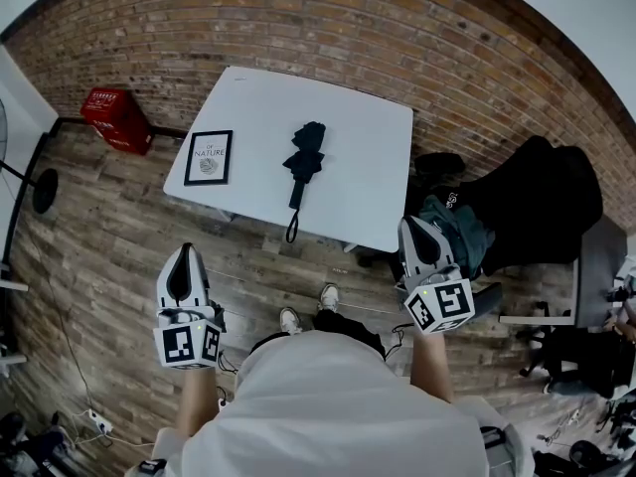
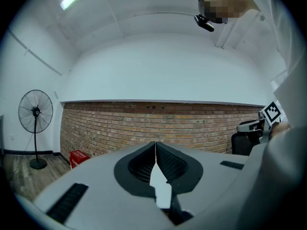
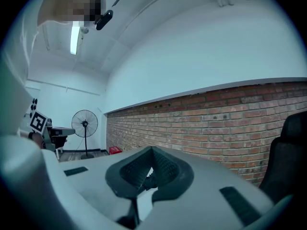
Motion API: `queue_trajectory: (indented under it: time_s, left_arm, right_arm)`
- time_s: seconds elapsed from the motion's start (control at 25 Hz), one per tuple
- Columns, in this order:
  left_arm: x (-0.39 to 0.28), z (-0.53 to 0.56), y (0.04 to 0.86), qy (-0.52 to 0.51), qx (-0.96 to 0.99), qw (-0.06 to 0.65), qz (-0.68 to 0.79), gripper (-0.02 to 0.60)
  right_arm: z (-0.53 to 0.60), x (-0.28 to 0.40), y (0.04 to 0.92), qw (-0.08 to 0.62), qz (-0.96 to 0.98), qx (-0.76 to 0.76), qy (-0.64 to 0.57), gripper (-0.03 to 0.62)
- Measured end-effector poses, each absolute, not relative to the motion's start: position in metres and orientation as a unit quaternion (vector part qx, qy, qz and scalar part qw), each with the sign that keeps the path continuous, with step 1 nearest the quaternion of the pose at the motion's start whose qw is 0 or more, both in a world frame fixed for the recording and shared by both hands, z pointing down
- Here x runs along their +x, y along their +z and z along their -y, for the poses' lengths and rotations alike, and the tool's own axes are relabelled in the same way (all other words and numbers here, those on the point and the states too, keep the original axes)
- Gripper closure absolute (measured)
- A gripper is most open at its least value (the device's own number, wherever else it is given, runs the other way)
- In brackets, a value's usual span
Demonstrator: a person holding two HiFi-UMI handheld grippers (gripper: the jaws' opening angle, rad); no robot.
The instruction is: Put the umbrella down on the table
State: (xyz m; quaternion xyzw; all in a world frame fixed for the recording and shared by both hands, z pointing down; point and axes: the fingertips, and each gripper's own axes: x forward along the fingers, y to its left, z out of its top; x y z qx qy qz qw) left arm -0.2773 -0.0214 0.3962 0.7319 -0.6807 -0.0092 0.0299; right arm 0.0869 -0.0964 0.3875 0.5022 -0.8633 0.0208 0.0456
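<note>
Umbrella (image 1: pixel 301 162): folded, black, lying flat on the white table (image 1: pixel 368 137) in the upper centre of the head view. Its wrist strap reaches the near edge. Nothing touches it. Judgement: the set-down looks complete, which would explain why both tools sit back from the table with nothing in them.

Left gripper (image 1: pixel 185 256): lower left of the frame, well apart from the table. Jaws pressed together, nothing between them. It points level toward the brick wall, forearm close to the torso.

Right gripper (image 1: pixel 418 229): lower right, also short of the table edge. Jaw tips meet and it is empty. The dark shape in the gap below the tips looks like the umbrella beyond, not a held thing. It points roughly level.

Framed print (image 1: pixel 210 157): on the table left of the umbrella, apart from it.
</note>
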Motion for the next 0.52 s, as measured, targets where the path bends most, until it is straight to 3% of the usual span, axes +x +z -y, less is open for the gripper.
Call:
queue_trajectory:
  time_s: [0.52]
  left_arm:
    - [-0.2765,0.0273,0.4049,-0.002,0.731,0.037,0.681,0.555]
  right_arm:
    - [0.1003,0.0816,0.3946,0.046,0.865,0.500,0.021,0.576]
